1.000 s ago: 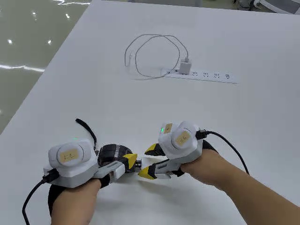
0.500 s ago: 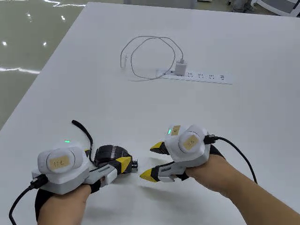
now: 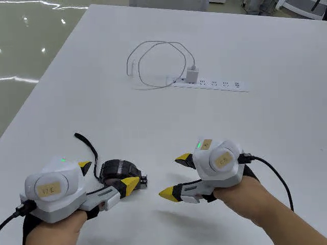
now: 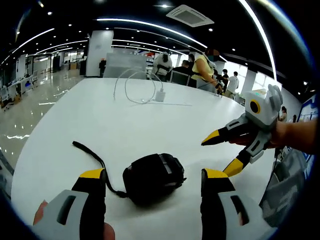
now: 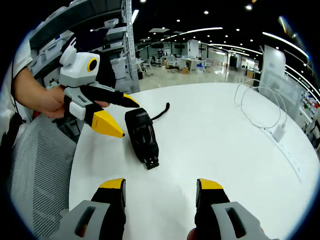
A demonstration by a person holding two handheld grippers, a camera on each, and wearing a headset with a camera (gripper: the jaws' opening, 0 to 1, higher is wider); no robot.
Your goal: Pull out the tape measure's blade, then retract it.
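Head view: illegible sticker (image 3: 49, 190) on left hand-held gripper (image 3: 108, 174) near tape measure (image 3: 119, 170).

Black tape measure (image 3: 118, 171), white table (image 3: 230, 127), white power strip (image 3: 219, 84), grey floor (image 3: 25, 46)

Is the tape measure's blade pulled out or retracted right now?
Retracted. The tape measure lies on the table with just its end hook at the case mouth; no blade strip extends from it.

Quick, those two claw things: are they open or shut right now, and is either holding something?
Left gripper: open, with one jaw on each side of the tape measure, not clamped on it.
Right gripper: open, holding nothing.
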